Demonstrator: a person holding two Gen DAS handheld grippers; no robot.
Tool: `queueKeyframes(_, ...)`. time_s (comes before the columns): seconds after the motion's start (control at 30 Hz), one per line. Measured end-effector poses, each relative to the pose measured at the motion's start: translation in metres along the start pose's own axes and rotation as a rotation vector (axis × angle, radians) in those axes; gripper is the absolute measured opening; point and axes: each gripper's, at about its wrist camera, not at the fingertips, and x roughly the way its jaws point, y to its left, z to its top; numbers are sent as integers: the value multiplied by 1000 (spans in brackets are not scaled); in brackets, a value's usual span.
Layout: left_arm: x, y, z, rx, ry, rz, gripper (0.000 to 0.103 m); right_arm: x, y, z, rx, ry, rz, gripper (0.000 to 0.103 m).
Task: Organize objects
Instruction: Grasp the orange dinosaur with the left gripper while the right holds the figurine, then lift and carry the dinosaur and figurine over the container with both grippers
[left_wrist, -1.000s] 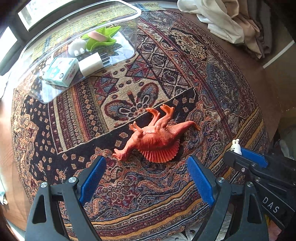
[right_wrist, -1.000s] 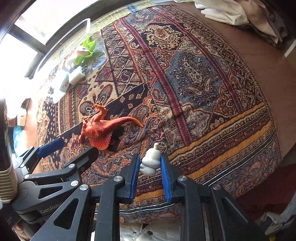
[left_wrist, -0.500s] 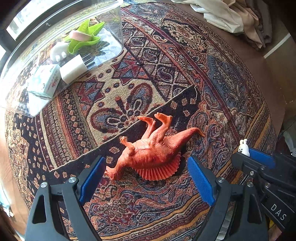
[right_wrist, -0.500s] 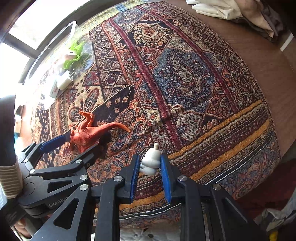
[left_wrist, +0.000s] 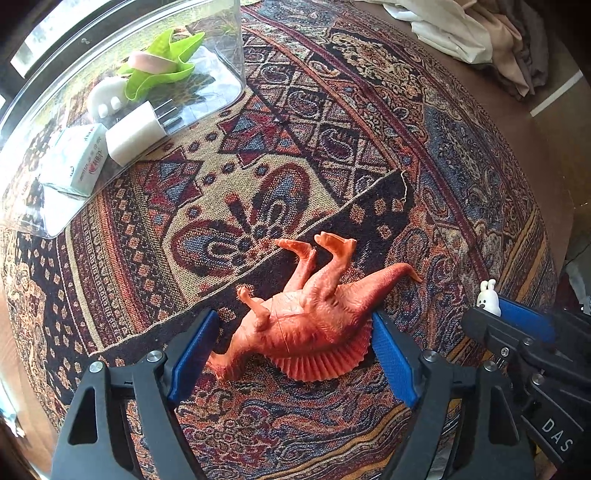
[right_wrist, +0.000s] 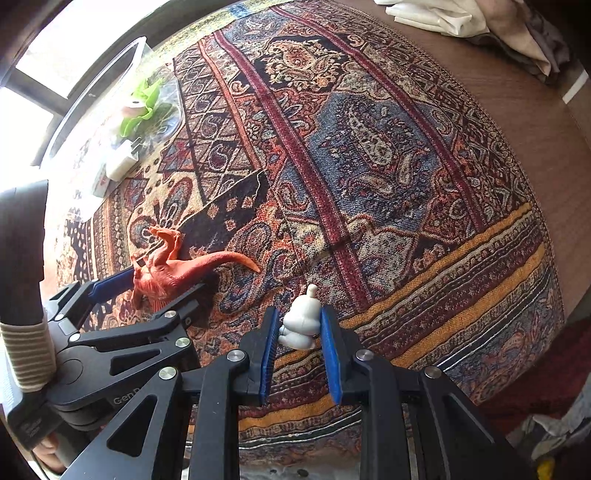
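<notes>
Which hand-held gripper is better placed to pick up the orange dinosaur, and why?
The left hand-held gripper: it is open with its pads either side of the dinosaur. The right hand-held gripper is already shut on a white figurine.

An orange dinosaur (left_wrist: 314, 317) lies on a cloth (left_wrist: 332, 147) patterned in dark red, navy, cream and mustard paisley and diamonds. Beyond the dinosaur, a clear box (left_wrist: 229, 55) shows a lime-green toy (left_wrist: 162, 70) and a white charger (left_wrist: 135, 133). Right of the dinosaur, blue-padded black fingers (right_wrist: 267, 347) flank a white figurine (right_wrist: 301, 321).
</notes>
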Motion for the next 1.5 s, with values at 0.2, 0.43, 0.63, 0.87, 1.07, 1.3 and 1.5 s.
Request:
queueKeyframes(0.2,-6,7,-1,-20,-10,-22,71,-2,8,0,-10,-5,5,24)
queueKeyframes(0.43,-21,23,-6,-68,-34,-16,70,-10,19,0,-28,-21,19,24)
queueKeyframes(0.63,-39,37,-7,-104,-67,-12,68,-16,30,3,-53,-33,32,24)
queueKeyframes(0.87,-54,41,-22,-147,-102,-13,68,-24,46,6,-85,-53,45,24)
queueKeyframes(1.07,-71,52,-26,-181,-136,2,68,-34,60,8,-115,-76,65,24)
queueKeyframes(1.3,-88,65,-31,-230,-173,17,68,-47,79,12,-153,-114,86,24)
queueKeyframes(1.5,-105,77,-37,-269,-204,33,68,-59,93,14,-190,-141,111,24)
